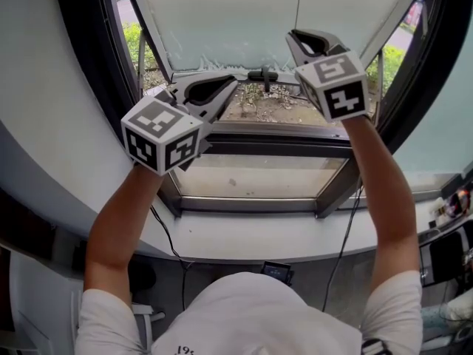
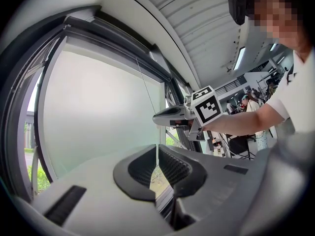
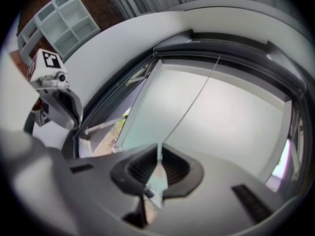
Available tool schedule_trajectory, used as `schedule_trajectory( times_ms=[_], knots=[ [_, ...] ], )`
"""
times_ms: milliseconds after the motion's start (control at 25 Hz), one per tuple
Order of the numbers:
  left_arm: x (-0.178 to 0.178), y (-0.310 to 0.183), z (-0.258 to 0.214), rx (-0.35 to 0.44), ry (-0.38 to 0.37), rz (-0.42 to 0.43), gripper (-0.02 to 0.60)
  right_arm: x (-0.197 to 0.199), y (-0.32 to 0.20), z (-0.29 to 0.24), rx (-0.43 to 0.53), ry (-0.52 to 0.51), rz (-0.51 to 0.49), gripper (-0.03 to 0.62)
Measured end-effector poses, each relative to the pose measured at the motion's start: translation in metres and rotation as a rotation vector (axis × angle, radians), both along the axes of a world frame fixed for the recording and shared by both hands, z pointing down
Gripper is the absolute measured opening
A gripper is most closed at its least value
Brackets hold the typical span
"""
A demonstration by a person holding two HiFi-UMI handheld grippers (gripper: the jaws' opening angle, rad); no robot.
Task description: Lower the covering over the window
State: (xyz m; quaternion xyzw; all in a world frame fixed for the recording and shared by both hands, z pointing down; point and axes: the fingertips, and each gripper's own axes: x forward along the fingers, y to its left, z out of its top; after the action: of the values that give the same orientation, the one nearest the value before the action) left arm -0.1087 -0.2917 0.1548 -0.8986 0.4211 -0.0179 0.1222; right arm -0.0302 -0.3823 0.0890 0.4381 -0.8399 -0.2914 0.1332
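You are at the pulling step. Your left tool (image 2: pixel 157 154) is shut tight on the thin cord (image 1: pixel 299 6) in front of the window (image 1: pixel 259 148); your right tool (image 3: pixel 158 154) pinches the cord too, higher up the window; the blind (image 1: pixel 222 13) hangs only part way down the window. Next, I think, pull the cord down evenly, without letting it slip. I count two tools, one cord, one blind.

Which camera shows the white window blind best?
The left gripper view: the blind fills it, sharp, from its top to its lower edge. The right gripper view shows it too, but tilted and blurrier. The head view catches only its lower part.
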Motion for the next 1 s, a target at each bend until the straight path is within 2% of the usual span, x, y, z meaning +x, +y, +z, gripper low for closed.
schedule_trajectory(
  times_ms=[200,320,640,1000],
  knots=[
    [0.0,0.007,0.0,0.013,-0.021,-0.002,0.031,-0.004,0.012,0.001,0.119,0.145,0.039,0.04],
    [0.0,0.01,0.0,0.017,-0.027,0.0,0.031,-0.007,0.019,0.002,0.157,0.209,0.048,0.04],
    [-0.003,0.01,0.004,0.014,-0.028,0.0,0.031,-0.008,0.022,0.004,0.164,0.291,0.067,0.038],
    [0.0,0.005,0.009,0.016,-0.042,0.011,0.031,-0.006,0.017,0.02,0.178,0.452,0.121,0.038]
  ],
)
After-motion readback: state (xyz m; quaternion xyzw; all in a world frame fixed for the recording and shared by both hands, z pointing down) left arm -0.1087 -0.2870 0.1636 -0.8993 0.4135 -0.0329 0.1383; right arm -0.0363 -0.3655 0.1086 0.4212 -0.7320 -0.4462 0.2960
